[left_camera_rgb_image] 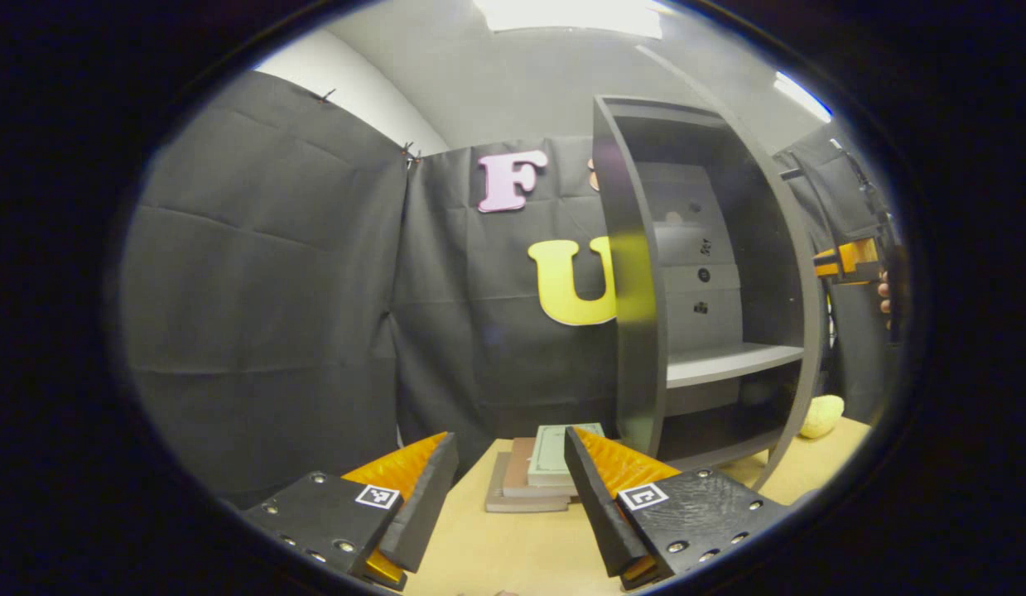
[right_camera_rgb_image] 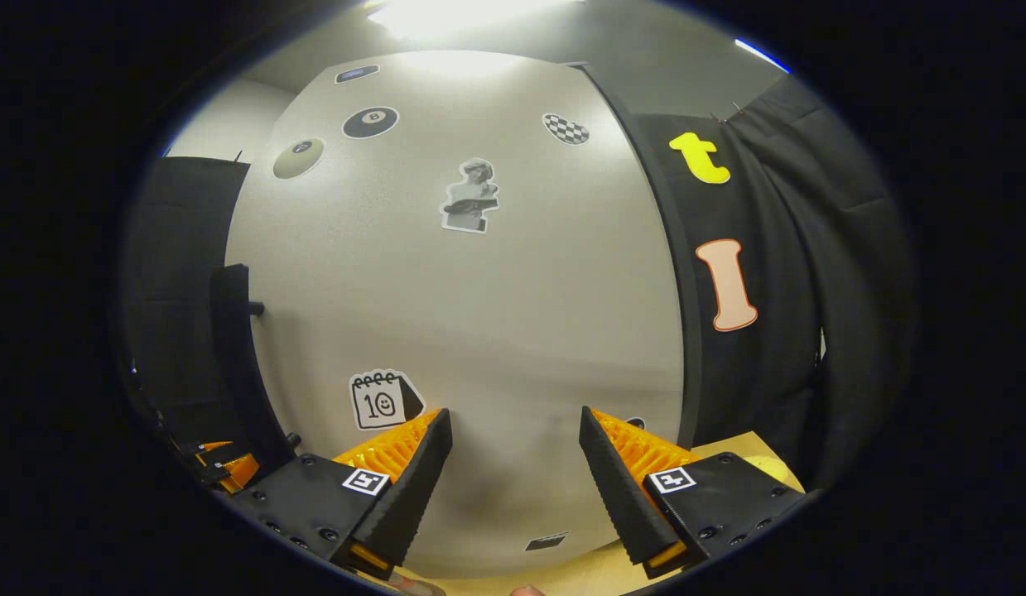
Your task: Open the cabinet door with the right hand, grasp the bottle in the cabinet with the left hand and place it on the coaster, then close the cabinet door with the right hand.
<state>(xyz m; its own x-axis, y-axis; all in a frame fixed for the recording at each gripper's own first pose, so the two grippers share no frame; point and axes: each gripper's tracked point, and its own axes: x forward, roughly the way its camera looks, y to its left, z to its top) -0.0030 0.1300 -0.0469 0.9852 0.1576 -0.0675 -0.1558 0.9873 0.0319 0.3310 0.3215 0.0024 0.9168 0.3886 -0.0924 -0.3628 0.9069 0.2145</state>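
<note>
The dark grey cabinet [left_camera_rgb_image: 637, 331] stands open at the right in the left gripper view, showing a pale shelf [left_camera_rgb_image: 728, 362] with nothing on it. My left gripper [left_camera_rgb_image: 509, 437] is open low over the table, well short of the cabinet. Past the cabinet's right edge, my right gripper [left_camera_rgb_image: 848, 258] shows small, with a hand behind it. In the right gripper view the pale cabinet door [right_camera_rgb_image: 479, 314], covered in stickers, is close ahead, with its dark handle [right_camera_rgb_image: 233, 356] at the left. My right gripper [right_camera_rgb_image: 514, 414] is open in front of the door face, holding nothing.
A stack of books [left_camera_rgb_image: 537, 472] lies on the wooden table [left_camera_rgb_image: 513, 546] just ahead of my left gripper. A pale yellow rounded object [left_camera_rgb_image: 821, 414] sits on the table right of the cabinet. Black cloth walls stand behind and on both sides.
</note>
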